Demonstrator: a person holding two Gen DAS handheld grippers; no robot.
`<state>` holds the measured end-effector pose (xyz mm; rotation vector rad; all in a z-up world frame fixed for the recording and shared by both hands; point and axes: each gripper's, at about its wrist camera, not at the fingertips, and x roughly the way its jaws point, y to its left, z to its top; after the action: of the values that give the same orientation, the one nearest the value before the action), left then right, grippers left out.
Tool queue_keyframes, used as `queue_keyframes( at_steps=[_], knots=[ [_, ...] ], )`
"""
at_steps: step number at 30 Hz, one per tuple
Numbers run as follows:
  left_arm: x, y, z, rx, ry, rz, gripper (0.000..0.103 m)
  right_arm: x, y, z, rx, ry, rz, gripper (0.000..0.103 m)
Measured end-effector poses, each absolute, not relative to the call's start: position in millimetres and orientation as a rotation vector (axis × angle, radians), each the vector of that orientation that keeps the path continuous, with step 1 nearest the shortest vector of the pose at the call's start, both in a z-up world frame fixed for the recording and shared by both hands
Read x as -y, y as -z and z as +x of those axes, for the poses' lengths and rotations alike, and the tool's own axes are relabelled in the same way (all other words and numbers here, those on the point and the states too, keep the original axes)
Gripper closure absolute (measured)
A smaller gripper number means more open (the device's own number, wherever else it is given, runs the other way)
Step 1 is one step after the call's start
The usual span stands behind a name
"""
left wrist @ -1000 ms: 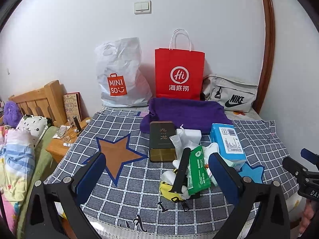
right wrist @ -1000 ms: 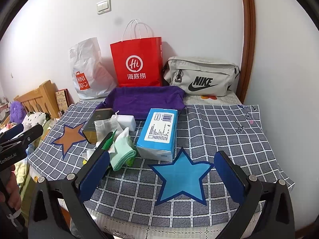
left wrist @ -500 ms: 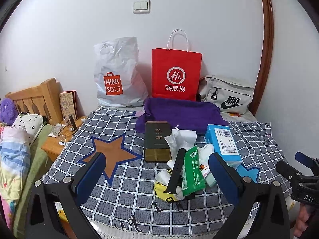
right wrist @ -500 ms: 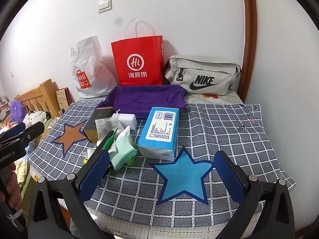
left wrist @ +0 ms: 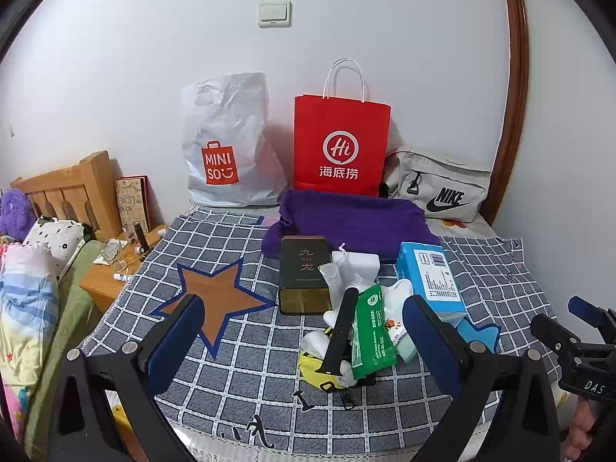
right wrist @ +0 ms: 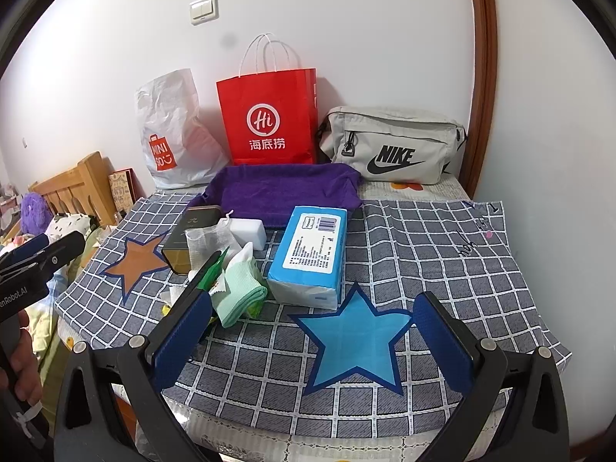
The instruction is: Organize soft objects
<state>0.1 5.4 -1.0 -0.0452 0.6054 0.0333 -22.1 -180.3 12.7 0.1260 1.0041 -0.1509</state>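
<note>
A pile of items lies mid-table on the checked cloth (left wrist: pixel 238 369): a blue tissue pack (left wrist: pixel 429 277) (right wrist: pixel 313 250), a green wipes pack (left wrist: pixel 371 331), a green-and-white sock (right wrist: pixel 238 292), a white sponge block (right wrist: pixel 250 233), a dark tin (left wrist: pixel 304 273) and a black strap (left wrist: pixel 340 331). A purple towel (left wrist: pixel 350 223) (right wrist: pixel 285 188) lies behind them. My left gripper (left wrist: pixel 304 323) is open and empty, short of the pile. My right gripper (right wrist: pixel 315 319) is open and empty above the blue star (right wrist: pixel 354 342).
A white MINISO bag (left wrist: pixel 227 146), a red paper bag (left wrist: pixel 340 146) and a grey NIKE pouch (left wrist: pixel 439 188) stand against the back wall. A brown star (left wrist: pixel 215 304) marks the cloth at left. A wooden bedside stand (left wrist: pixel 115 269) and bedding are at far left.
Both grippers have drawn back slightly and stay open. The pile looks a little smaller and lower in the left wrist view. No object on the table has moved.
</note>
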Motion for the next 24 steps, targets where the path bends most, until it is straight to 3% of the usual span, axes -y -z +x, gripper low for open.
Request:
queue_keyframes(
  at_steps=[24],
  knots=[
    [-10.3,-4.9,-3.1,-0.584,-0.109,-0.009,0.0,176.0,-9.7,-21.8,-1.012,0.142,0.12,0.0]
  ],
)
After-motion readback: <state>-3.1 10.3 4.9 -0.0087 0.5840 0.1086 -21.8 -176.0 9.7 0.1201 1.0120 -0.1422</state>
